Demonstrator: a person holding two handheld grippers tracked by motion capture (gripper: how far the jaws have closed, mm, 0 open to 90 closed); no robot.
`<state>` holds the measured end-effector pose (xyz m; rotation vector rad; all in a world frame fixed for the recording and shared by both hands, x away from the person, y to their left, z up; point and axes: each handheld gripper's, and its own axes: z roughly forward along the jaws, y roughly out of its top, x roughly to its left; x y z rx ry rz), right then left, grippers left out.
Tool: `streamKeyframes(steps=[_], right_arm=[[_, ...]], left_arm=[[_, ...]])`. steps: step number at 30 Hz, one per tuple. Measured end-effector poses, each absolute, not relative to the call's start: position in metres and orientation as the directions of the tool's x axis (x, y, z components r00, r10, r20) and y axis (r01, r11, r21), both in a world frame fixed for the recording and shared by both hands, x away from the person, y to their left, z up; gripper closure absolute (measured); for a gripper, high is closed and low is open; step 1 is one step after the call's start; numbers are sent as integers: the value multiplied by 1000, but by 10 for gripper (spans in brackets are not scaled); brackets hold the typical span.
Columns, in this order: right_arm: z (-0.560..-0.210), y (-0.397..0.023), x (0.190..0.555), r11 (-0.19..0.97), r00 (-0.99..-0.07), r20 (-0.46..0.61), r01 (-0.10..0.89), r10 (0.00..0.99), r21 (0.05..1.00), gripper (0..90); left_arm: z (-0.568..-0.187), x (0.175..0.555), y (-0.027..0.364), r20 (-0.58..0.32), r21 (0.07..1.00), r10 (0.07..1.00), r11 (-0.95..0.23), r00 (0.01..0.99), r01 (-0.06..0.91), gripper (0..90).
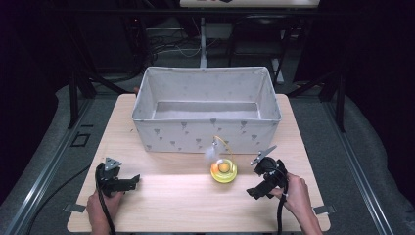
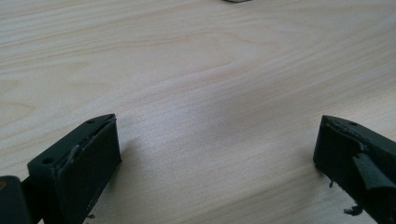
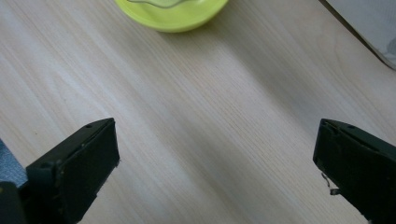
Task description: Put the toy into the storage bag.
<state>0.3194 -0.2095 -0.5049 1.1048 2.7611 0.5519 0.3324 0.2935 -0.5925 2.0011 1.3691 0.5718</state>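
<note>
Pale wooden table point(image 1: 161, 196) on grey floor point(image 1: 44, 161), dark room behind.

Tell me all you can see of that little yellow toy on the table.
The toy has a round yellow-green base like a shallow dish, seemingly plastic, with an orange ball at its middle under what looks like a clear cover. A thin curved wire rises from it, with a pale fluffy tuft at the tip. It stands upright on the wooden table, just in front of the fabric box; whether the tuft touches the box cannot be told. The right gripper is near, apart from it.
</note>
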Motion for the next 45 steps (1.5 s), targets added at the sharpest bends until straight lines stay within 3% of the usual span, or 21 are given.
streamKeyframes(steps=[32,40,45], right_arm=[[-449,-156,344,749,-812,-15,532,584,395,26],[-440,-147,347,765,-824,-39,505,565,400,163],[-436,-142,350,776,-831,-54,490,553,398,333]], left_arm=[[-593,332,293,-2,715,932,-252,362,652,6],[-593,332,293,-2,713,932,-253,363,653,6],[-592,332,294,-2,713,932,-254,363,654,6]])
